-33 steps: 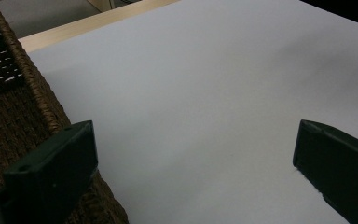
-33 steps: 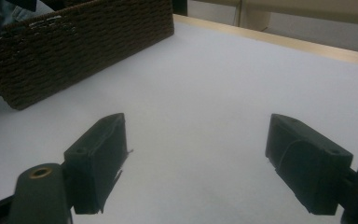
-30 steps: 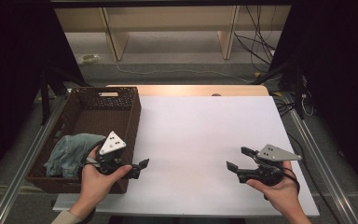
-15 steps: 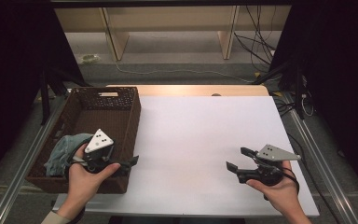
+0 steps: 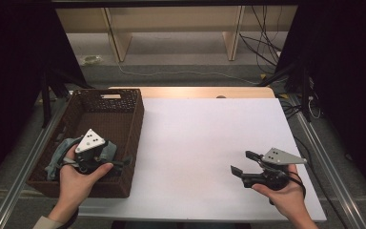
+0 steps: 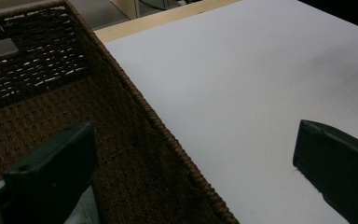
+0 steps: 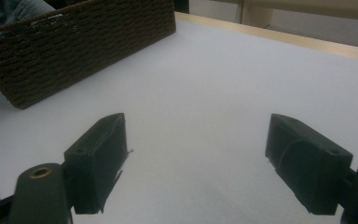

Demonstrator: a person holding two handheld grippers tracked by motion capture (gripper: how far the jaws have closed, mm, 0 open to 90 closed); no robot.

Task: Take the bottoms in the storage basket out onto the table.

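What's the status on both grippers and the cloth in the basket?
Left gripper open over the basket wall, above the blue-grey cloth. Right gripper open, holding nothing, over the white table. Cloth lies in the basket, ungrasped. Nothing in the way.

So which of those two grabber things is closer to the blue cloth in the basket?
The left. The left gripper hangs over the basket, right above the blue cloth. The right gripper sits far across the white table, open.

We see only part of the blue-grey cloth (image 5: 57,155) in the brown wicker basket (image 5: 124,102); the left hand (image 5: 78,179) and left gripper (image 5: 118,162) cover its middle, and the basket's near wall hides its lower edge.
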